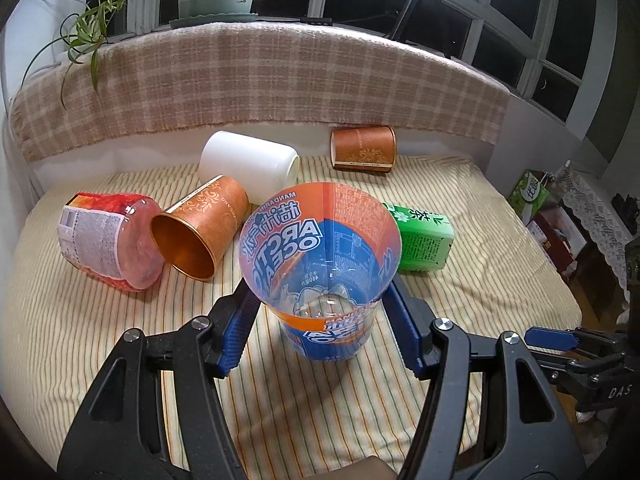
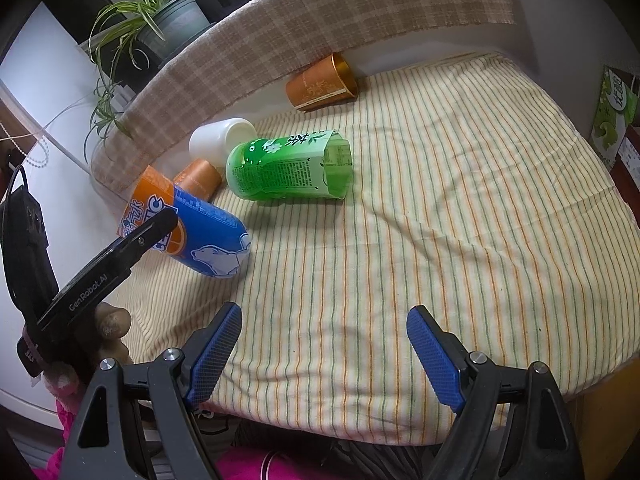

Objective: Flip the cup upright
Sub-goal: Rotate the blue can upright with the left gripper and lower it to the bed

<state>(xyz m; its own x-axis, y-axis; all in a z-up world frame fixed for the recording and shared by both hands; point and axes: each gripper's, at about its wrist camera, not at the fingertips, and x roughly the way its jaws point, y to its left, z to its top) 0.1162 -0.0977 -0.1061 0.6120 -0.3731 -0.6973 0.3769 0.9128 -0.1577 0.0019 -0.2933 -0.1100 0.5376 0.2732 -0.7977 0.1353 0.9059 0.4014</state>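
Left tongs (image 1: 320, 312) grip tilted, seemingly unseated cup (image 1: 320, 240)

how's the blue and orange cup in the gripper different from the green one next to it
The blue and orange cup is gripped by the left gripper and tilted, mouth up; the green cup lies on its side, untouched. The blue one carries a polar bear, the green one tea-leaf print. Both look like cut-off drink bottles.
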